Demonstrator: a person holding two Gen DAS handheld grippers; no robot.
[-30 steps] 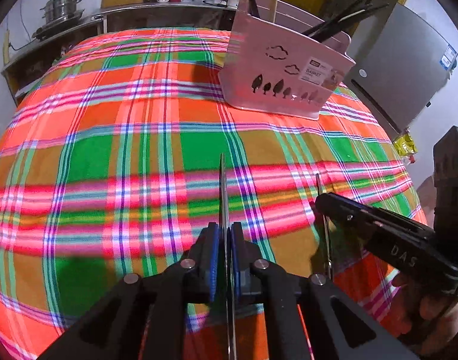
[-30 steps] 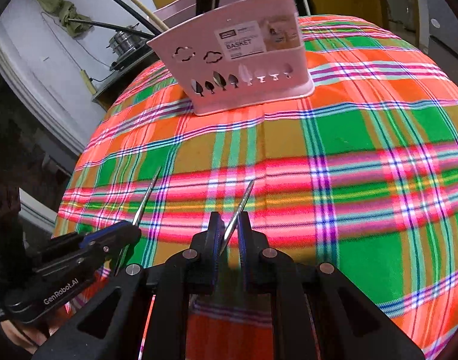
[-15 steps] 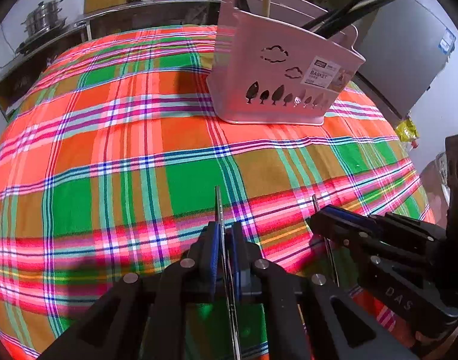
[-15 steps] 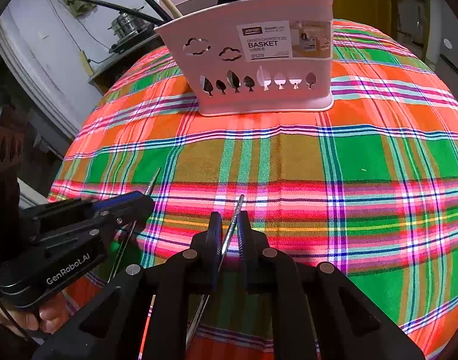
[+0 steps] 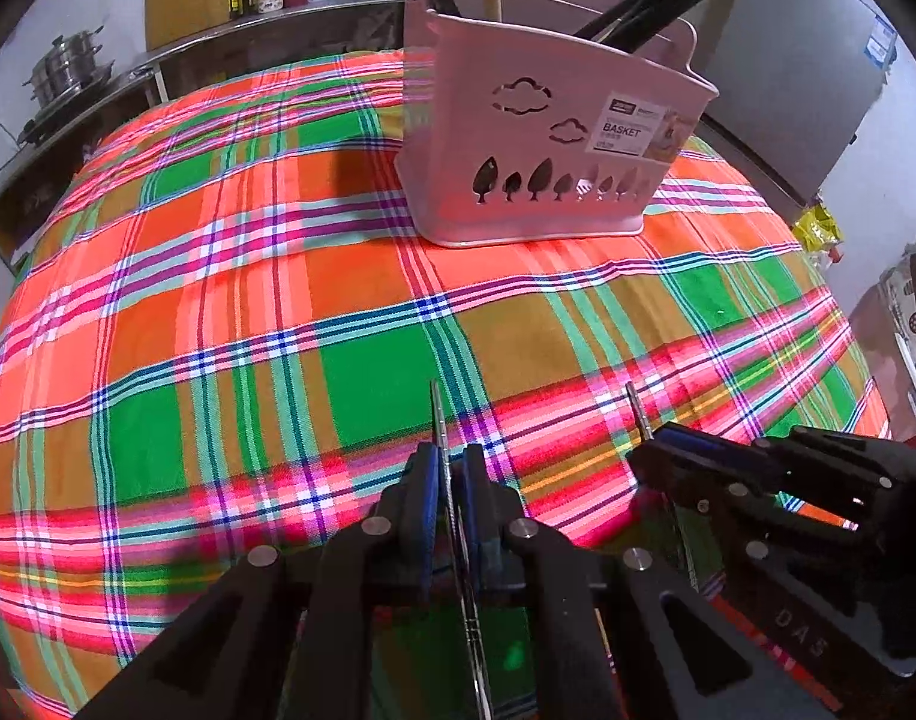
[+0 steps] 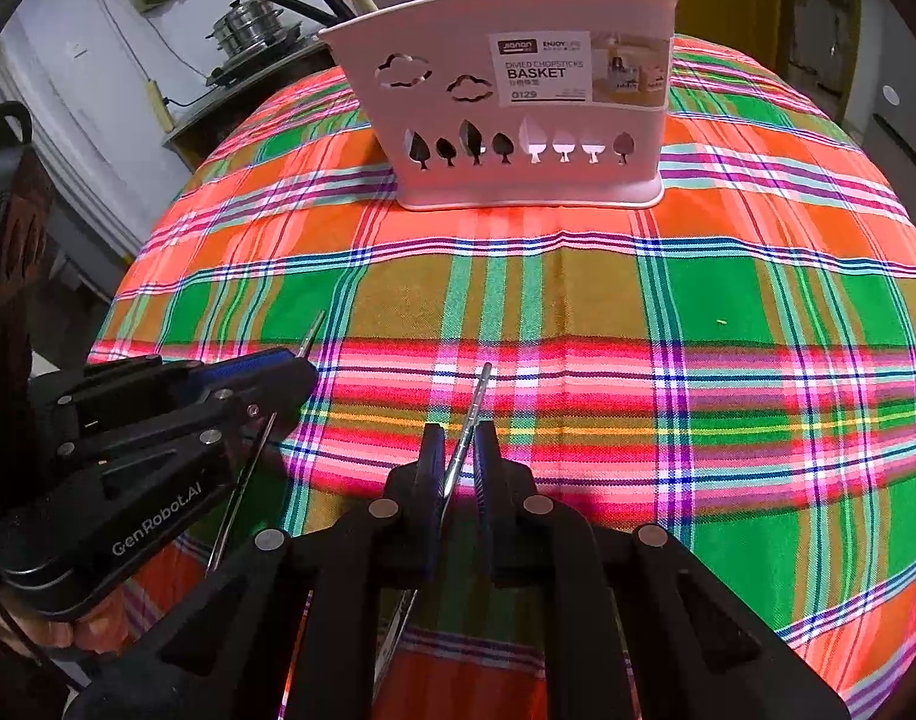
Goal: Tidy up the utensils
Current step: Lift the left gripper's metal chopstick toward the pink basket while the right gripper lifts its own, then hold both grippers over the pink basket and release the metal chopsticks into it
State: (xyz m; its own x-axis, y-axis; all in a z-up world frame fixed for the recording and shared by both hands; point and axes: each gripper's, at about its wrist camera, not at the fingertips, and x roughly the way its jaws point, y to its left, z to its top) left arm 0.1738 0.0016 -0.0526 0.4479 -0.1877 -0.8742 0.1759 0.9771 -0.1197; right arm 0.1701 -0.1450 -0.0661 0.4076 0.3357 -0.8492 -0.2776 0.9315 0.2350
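Note:
A pink divided basket stands on the plaid tablecloth at the far side, with dark chopsticks and a pale wooden handle sticking up from it. My left gripper is shut on a thin metal utensil, whose tip pokes out towards the basket. Just to its right, my right gripper holds a second thin metal utensil, slanted between the jaws as they close on it. Both grippers hover side by side above the near part of the cloth, short of the basket.
The plaid cloth covers the whole table. Behind it a counter carries stacked steel pots and bottles. A grey fridge stands at the back right. A hand grips the left tool.
Both grippers have moved forward with their utensils, so the basket looms larger and nearer in both views. Each grip has stayed as it was.

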